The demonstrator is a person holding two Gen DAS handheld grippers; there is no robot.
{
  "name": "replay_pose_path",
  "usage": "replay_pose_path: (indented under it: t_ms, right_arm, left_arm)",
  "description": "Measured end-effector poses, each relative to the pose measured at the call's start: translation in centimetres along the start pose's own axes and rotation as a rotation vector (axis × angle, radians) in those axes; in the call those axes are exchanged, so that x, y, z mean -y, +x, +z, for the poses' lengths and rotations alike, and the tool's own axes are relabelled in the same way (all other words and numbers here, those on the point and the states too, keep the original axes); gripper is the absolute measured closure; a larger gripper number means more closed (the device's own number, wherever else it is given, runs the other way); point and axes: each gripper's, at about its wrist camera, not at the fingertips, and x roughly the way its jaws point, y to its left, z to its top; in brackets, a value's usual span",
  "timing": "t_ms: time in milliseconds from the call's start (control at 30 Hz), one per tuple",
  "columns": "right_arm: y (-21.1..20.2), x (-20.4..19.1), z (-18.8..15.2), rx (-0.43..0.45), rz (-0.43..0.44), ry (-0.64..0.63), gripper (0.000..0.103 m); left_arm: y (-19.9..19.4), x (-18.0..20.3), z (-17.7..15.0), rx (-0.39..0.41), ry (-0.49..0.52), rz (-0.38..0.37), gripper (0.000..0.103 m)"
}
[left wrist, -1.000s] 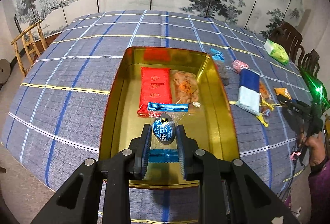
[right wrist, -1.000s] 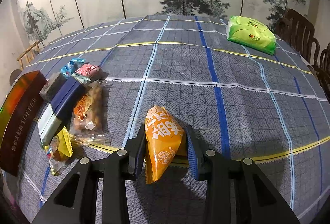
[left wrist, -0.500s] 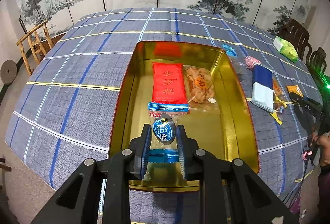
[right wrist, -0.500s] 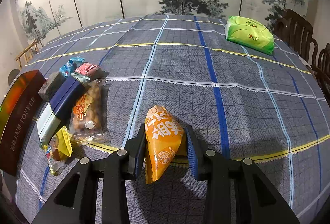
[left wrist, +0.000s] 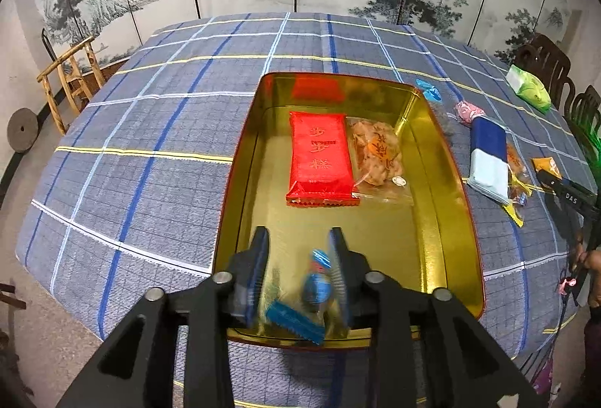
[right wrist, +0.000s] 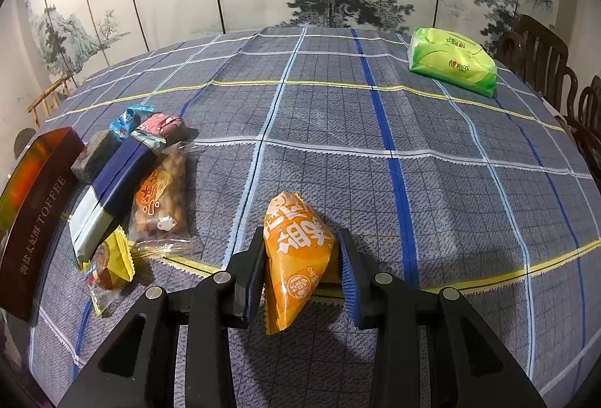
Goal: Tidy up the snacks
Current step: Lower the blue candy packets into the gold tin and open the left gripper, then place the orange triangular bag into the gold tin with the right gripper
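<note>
My left gripper (left wrist: 298,265) is open over the near end of the gold tin (left wrist: 462,220). The blue-wrapped snack (left wrist: 311,295) is blurred, loose between the jaws and dropping into the tin. A red packet (left wrist: 319,156) and a clear bag of brown snacks (left wrist: 375,152) lie further in. My right gripper (right wrist: 298,273) is shut on an orange triangular packet (right wrist: 295,254) just above the checked cloth. The tin's dark outer wall (right wrist: 33,216) stands at the left of that view.
Loose snacks lie beside the tin: a blue-and-white packet (right wrist: 109,190), a bag of nuts (right wrist: 161,197), a yellow packet (right wrist: 112,261), a pink sweet (right wrist: 161,126). A green tissue pack (right wrist: 450,60) sits far right. Chairs stand around the table.
My left gripper has opened and let go of the blue-wrapped snack, which is falling into the tin's near end. The right gripper still holds the orange packet in the same place.
</note>
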Motion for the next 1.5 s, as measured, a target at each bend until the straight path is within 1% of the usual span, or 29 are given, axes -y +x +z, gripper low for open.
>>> replay_pose_path:
  t_ms: [67, 100, 133, 167, 233, 300, 400, 567, 667, 767, 867, 1000, 1100, 1200, 1300, 1367, 1500]
  right_arm:
    - [-0.2, 0.2, -0.2, 0.001, 0.005, 0.017, 0.066]
    - [-0.3, 0.2, -0.4, 0.002, 0.011, 0.026, 0.066]
    - [-0.5, 0.3, -0.6, 0.002, 0.019, 0.037, 0.066]
    - [-0.7, 0.4, -0.8, 0.001, 0.025, 0.045, 0.066]
    - [-1.1, 0.3, -1.1, -0.007, 0.041, 0.058, 0.066]
    - [-1.5, 0.1, -1.4, -0.015, 0.064, 0.074, 0.066]
    - [-2.2, -0.3, -1.8, -0.023, 0.097, 0.104, 0.066]
    - [-4.5, -1.3, -2.0, 0.0, 0.14, 0.112, 0.066]
    - [-6.4, -2.8, -1.3, 0.026, 0.19, 0.103, 0.066]
    - [-8.3, -5.8, -0.1, 0.055, 0.255, 0.062, 0.066]
    - [-9.7, -10.2, 0.8, 0.067, 0.338, -0.004, 0.066]
    - [-10.0, -16.8, 1.2, 0.04, 0.461, -0.096, 0.066]
    - [-9.4, -21.2, 1.1, 0.016, 0.51, -0.163, 0.066]
    - [-8.4, -24.1, 1.1, -0.008, 0.536, -0.203, 0.066]
    - [-6.7, -26.3, 1.1, -0.052, 0.547, -0.228, 0.066]
    - [-5.8, -27.7, 0.7, -0.075, 0.532, -0.246, 0.065]
    - [-4.9, -28.0, 0.3, -0.121, 0.558, -0.232, 0.062]
  left_arm:
    - [-0.4, -0.1, 0.0, 0.016, 0.002, 0.016, 0.058]
    - [-0.7, -0.2, 0.0, 0.029, 0.003, 0.033, 0.054]
    - [-1.0, -0.2, 0.0, 0.042, 0.001, 0.05, 0.046]
    - [-1.4, -0.4, 0.1, 0.059, -0.005, 0.068, 0.041]
    - [-2.2, -0.9, 0.1, 0.088, -0.023, 0.092, 0.039]
    - [-2.9, -1.6, 0.1, 0.104, -0.053, 0.086, 0.037]
    - [-3.6, -2.2, 0.0, 0.113, -0.079, 0.085, 0.036]
    - [-4.3, -2.1, -0.6, 0.12, -0.066, 0.094, 0.034]
    - [-4.6, -1.9, -0.9, 0.124, -0.058, 0.094, 0.034]
    - [-5.1, -1.6, -1.1, 0.136, -0.051, 0.092, 0.032]
    - [-5.8, -1.7, -1.4, 0.151, -0.05, 0.092, 0.029]
    - [-6.6, -2.4, -1.7, 0.168, -0.055, 0.098, 0.028]
    - [-7.0, -3.1, -2.0, 0.17, -0.062, 0.095, 0.028]
    - [-7.4, -3.7, -2.3, 0.174, -0.064, 0.092, 0.026]
    - [-7.5, -3.8, -2.5, 0.175, -0.065, 0.094, 0.025]
    - [-7.4, -4.2, -2.7, 0.17, -0.069, 0.087, 0.025]
    - [-6.8, -4.6, -2.8, 0.15, -0.076, 0.067, 0.025]
